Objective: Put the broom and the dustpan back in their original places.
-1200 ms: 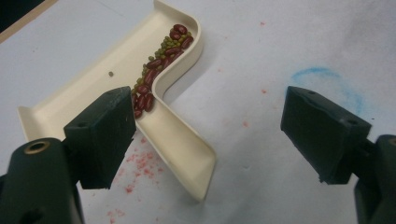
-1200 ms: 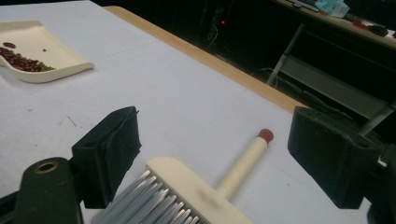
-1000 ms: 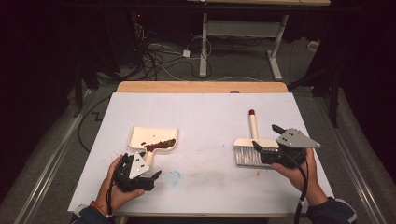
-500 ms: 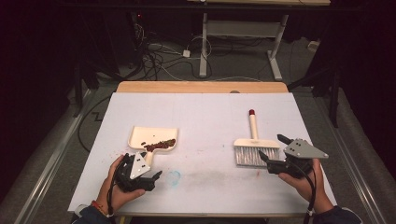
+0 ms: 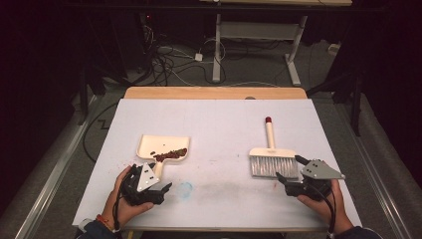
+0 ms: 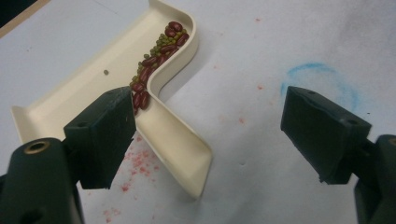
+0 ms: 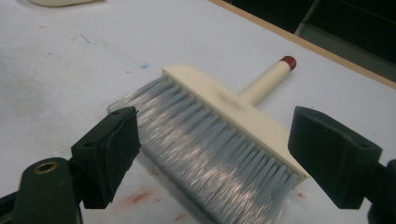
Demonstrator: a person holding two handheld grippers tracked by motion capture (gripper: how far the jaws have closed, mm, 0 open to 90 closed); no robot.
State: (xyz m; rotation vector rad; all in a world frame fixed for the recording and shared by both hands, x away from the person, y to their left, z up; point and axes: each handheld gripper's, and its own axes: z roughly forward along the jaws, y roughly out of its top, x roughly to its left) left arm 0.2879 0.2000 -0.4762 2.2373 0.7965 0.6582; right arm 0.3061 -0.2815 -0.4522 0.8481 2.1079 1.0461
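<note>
The desk [image 5: 219, 124] has a white top with red and blue stains. A cream dustpan [image 5: 163, 149] with beans lies lower left; a brush [image 5: 271, 157] lies lower right.

Each hand-held gripper is black and chunky. The left hand-held gripper [image 5: 149, 185] and the right hand-held gripper [image 5: 293, 175] both carry a grey three-cornered plate on top and trail a thin black cable. Their square black jaws have small brass-ringed holes. Dark sleeves show, with an orange band on the left wrist.

both tongs, left [image 5: 160, 186] and right [image 5: 288, 169], gape wide, low.
</note>
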